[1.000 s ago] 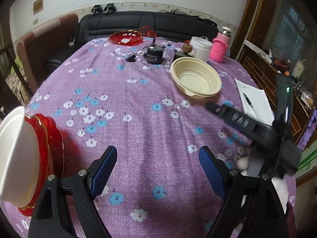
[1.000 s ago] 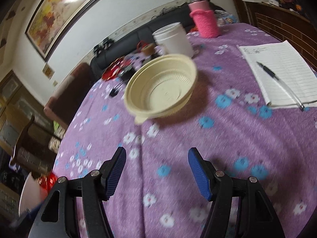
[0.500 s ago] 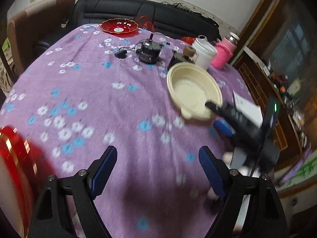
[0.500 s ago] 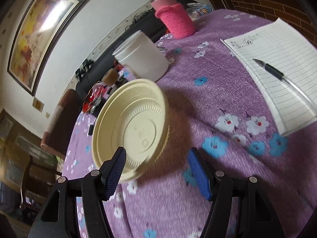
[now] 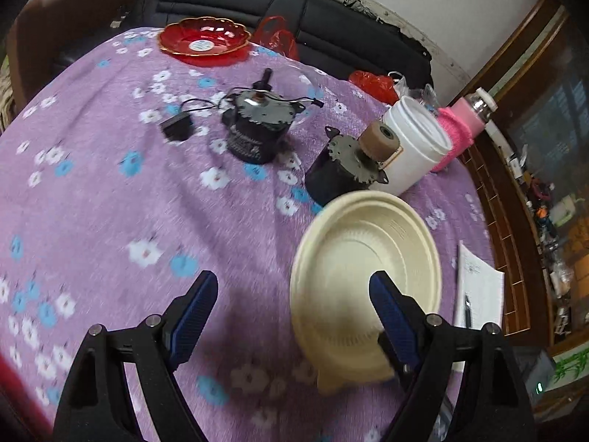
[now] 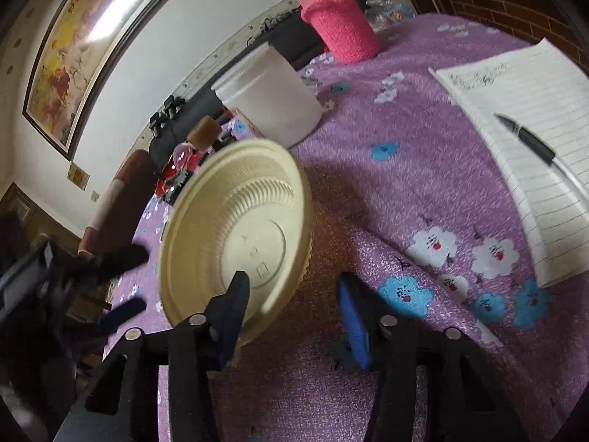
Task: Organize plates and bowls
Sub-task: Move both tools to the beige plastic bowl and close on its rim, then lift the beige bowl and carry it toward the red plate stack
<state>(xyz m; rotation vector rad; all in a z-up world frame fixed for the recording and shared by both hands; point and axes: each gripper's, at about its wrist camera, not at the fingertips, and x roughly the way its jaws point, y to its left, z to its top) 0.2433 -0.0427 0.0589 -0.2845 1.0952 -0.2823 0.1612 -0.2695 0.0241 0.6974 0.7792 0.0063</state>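
The cream bowl (image 6: 235, 235) looks light, thin and stiff, probably slick plastic, best pinched at its rim. It sits tilted on the purple surface (image 6: 405, 184), at the white tub's (image 6: 268, 99) six o'clock. The right gripper (image 6: 294, 305), angled downward, has just been closing its jaws, the rim between them but not yet pinched. The left gripper (image 5: 294, 313) hovers at the bowl's nine o'clock, wide open and empty.
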